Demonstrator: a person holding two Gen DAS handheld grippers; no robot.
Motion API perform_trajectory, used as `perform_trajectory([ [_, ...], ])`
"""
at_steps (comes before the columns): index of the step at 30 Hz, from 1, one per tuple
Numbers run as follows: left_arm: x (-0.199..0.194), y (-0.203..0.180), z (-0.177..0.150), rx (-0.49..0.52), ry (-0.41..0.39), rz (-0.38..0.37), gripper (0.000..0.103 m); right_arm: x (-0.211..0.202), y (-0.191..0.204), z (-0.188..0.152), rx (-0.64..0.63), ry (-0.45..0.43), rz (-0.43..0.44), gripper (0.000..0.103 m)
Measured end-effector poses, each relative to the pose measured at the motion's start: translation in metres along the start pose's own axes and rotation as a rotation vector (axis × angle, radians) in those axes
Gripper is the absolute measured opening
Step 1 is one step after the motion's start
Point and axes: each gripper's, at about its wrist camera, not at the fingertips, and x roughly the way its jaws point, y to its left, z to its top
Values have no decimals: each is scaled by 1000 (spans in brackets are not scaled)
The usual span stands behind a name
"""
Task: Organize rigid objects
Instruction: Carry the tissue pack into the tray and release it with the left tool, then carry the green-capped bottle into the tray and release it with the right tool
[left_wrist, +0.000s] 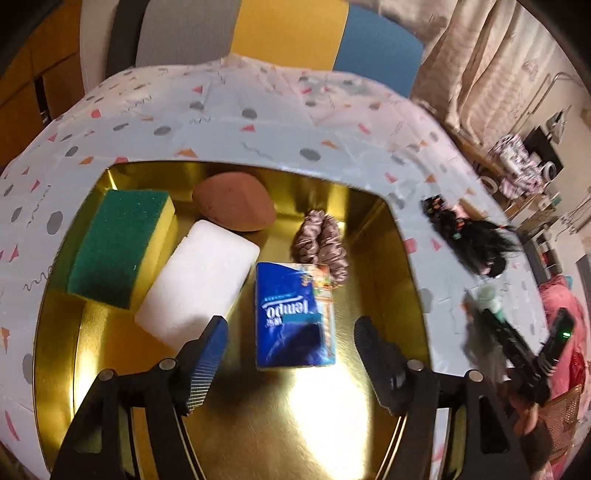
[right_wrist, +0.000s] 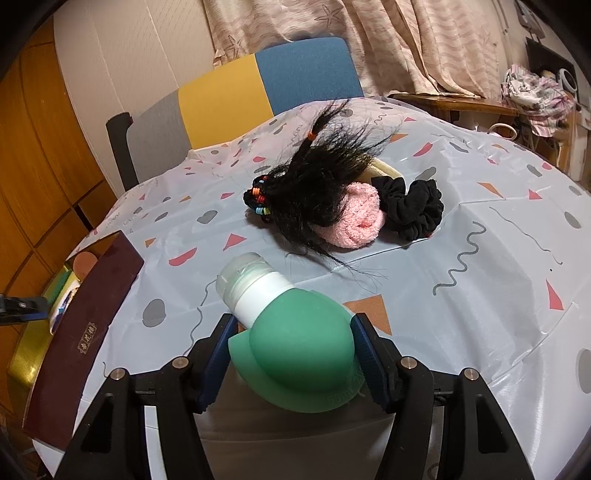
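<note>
I've got the green bottle (right_wrist: 299, 354) clamped in my right gripper (right_wrist: 291, 354) jaws above the bench (right_wrist: 480, 295), cap pointing forward-left. The gold tin (left_wrist: 388, 258) lies off to its left, under my left gripper (left_wrist: 291, 354), jaws wide and empty.

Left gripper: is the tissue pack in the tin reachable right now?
Probably yes. The left gripper is open and empty, its fingers either side of the Tempo tissue pack, with nothing lying over it in the gold tin.
</note>
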Motion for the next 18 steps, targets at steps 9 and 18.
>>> perform_trajectory([
  [9,-43,10,-41,-13,-76,-88,72,-2,9,6,-33,36,-45,63],
  [18,-60,23,-71,-17,-116,-101,72,-25,32,14,75,33,92,63],
])
